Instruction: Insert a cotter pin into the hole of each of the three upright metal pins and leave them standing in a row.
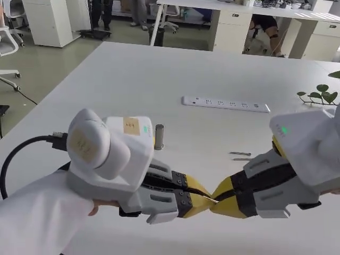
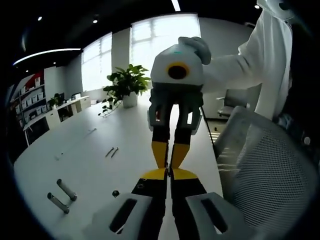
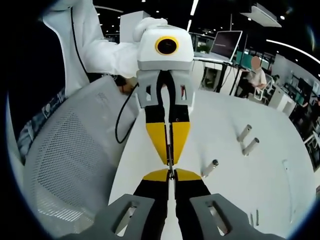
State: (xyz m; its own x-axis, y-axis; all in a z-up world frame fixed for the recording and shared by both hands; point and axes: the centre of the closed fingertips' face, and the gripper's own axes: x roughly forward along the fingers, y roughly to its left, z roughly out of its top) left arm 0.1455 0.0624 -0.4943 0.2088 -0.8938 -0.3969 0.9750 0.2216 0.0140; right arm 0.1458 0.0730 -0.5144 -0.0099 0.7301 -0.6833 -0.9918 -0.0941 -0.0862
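Note:
My left gripper (image 1: 204, 197) and right gripper (image 1: 218, 204) meet tip to tip low over the white table (image 1: 159, 79). Both stand shut, and a thin cotter pin (image 1: 211, 200) runs between their yellow fingertips. In the right gripper view the cotter pin (image 3: 170, 150) lies along the left gripper's closed jaws and reaches my right gripper (image 3: 170, 175). One metal pin (image 1: 159, 136) stands upright just beyond the left gripper. Three metal pins (image 3: 244, 133) (image 3: 250, 146) (image 3: 210, 168) show to the right in the right gripper view. Two spare cotter pins (image 1: 240, 155) lie on the table.
A white power strip (image 1: 226, 103) lies across the table's middle. A small plant (image 1: 321, 95) sits at the right edge. A mesh office chair (image 3: 65, 160) stands near the table's front edge. Desks, cabinets and seated people fill the room behind.

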